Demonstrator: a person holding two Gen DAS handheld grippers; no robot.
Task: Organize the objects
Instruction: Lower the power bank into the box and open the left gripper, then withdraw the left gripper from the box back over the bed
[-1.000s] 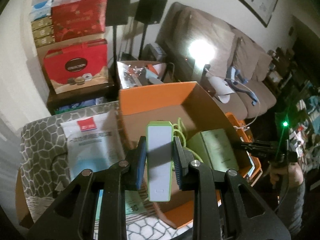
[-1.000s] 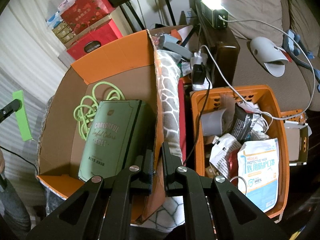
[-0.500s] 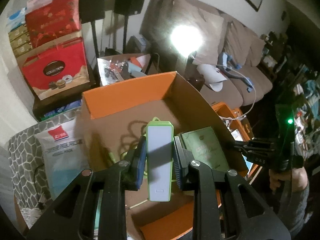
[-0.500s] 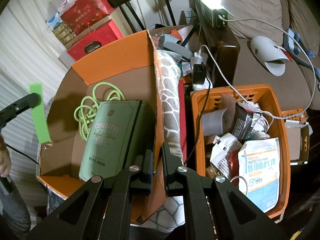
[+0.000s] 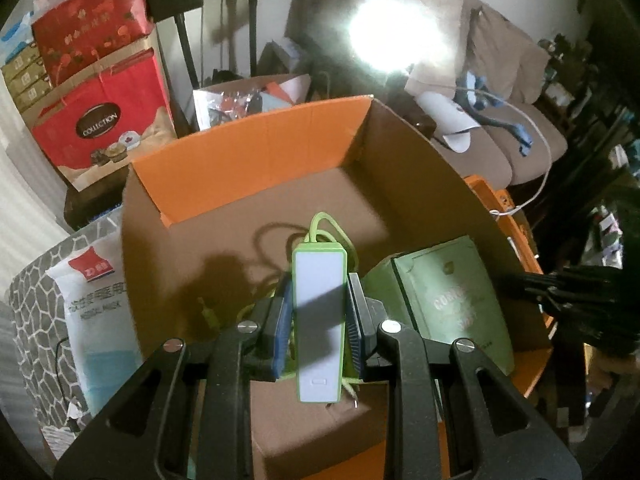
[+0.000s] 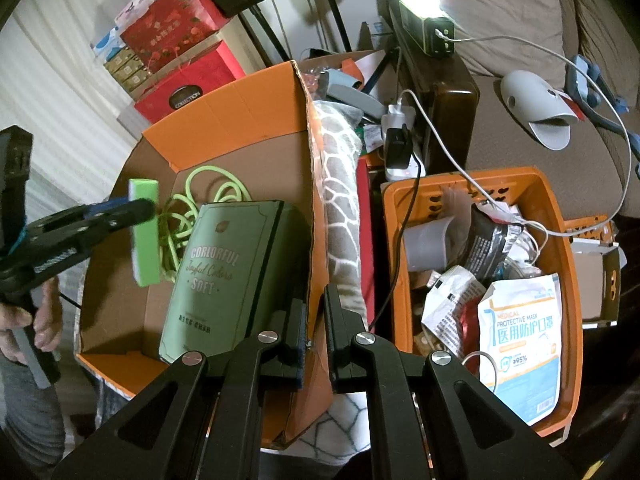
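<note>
The big open box [image 5: 256, 160] is matt corrugated cardboard, raw brown inside with smooth orange faces on its flaps. The slim white-and-lime power bank [image 5: 319, 320] looks like smooth, slightly glossy plastic, and the coiled lime-green cable [image 6: 200, 200] like rubbery plastic. The sage-green printed carton [image 6: 224, 284] is satin-finished card. The orange perforated basket [image 6: 560, 248] on the right is hard shiny plastic; the white face-mask pouch [image 6: 520, 336] in it is crinkled glossy film. The black tongs [image 6: 316, 332] are matt plastic with bright metal screws. The grey pebble-pattern cover [image 6: 340, 184] is soft cloth.

Green-edged white power bank [image 5: 319, 322] — upright, above the orange cardboard box [image 5: 256, 148].
</note>
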